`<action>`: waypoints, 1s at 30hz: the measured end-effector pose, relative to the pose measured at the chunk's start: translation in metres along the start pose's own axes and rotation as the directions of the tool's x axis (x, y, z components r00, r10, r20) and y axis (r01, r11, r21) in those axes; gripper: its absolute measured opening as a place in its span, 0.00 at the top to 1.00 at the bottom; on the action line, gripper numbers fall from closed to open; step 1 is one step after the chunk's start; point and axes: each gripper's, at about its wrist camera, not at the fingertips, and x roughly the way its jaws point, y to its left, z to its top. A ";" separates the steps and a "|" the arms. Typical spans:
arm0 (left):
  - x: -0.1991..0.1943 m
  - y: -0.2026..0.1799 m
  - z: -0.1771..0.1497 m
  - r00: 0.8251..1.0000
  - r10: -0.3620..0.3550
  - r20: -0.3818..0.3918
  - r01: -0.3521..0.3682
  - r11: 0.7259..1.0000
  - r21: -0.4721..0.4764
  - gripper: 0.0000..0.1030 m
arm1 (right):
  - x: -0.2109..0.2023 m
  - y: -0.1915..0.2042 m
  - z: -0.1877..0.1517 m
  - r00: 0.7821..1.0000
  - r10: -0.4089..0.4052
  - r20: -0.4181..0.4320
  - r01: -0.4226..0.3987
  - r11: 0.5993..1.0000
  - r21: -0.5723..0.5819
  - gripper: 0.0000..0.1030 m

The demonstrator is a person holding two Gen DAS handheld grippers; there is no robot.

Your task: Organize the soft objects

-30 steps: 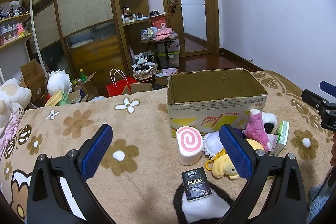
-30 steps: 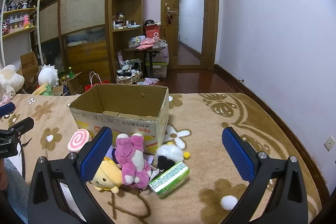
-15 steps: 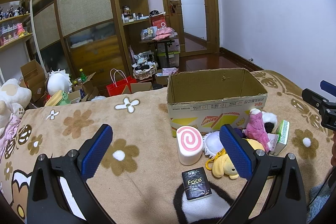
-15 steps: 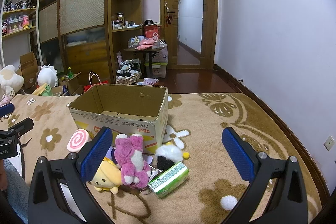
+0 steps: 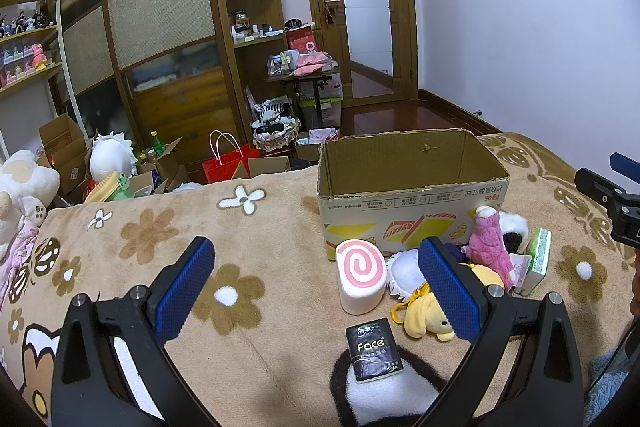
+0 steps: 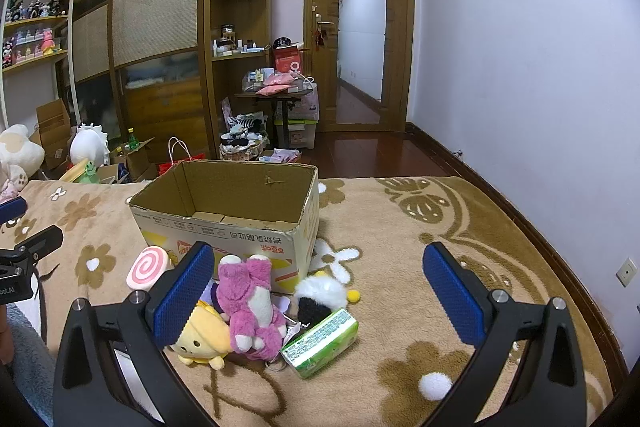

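An open, empty cardboard box (image 5: 412, 195) (image 6: 224, 223) stands on the flowered blanket. In front of it lie a pink swirl roll cushion (image 5: 360, 281) (image 6: 147, 267), a yellow plush (image 5: 424, 315) (image 6: 202, 341), a pink plush (image 5: 490, 247) (image 6: 250, 305), a black-and-white plush (image 6: 320, 297), a green tissue pack (image 5: 536, 261) (image 6: 320, 343) and a black "Face" tissue pack (image 5: 373, 349). My left gripper (image 5: 316, 287) is open and empty, above the blanket left of the pile. My right gripper (image 6: 318, 301) is open and empty, above the pile's right side.
The bed's far edge runs behind the box. Beyond it are a wardrobe, shelves, a small cluttered table (image 6: 280, 95), a red bag (image 5: 226, 163), cartons and large plush toys (image 5: 24, 187) at the left. A wall runs along the right.
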 end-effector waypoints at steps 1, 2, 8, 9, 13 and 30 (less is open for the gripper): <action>0.000 0.000 0.000 1.000 0.000 0.000 0.000 1.000 0.000 0.02 | -0.001 0.000 0.000 1.000 0.001 0.000 -0.001 1.000 0.001 0.00; 0.000 0.000 0.000 1.000 0.000 0.000 0.000 1.000 0.000 0.02 | -0.001 0.000 0.000 1.000 0.001 -0.001 -0.001 1.000 0.000 0.00; 0.000 0.000 0.000 1.000 0.001 0.000 -0.001 1.000 0.000 0.02 | -0.001 0.000 0.000 1.000 0.000 0.001 0.000 1.000 -0.002 0.00; 0.000 0.000 0.000 1.000 0.000 -0.001 0.000 1.000 0.000 0.02 | 0.000 0.000 0.000 1.000 -0.001 -0.001 0.001 1.000 -0.001 0.00; 0.000 0.000 0.000 1.000 0.000 0.001 0.000 1.000 0.001 0.02 | 0.003 -0.005 0.003 1.000 -0.004 0.003 0.004 1.000 0.004 0.00; 0.000 0.000 0.000 1.000 0.001 -0.001 -0.001 1.000 0.002 0.02 | 0.001 -0.010 0.003 1.000 -0.003 0.001 0.003 1.000 0.004 0.00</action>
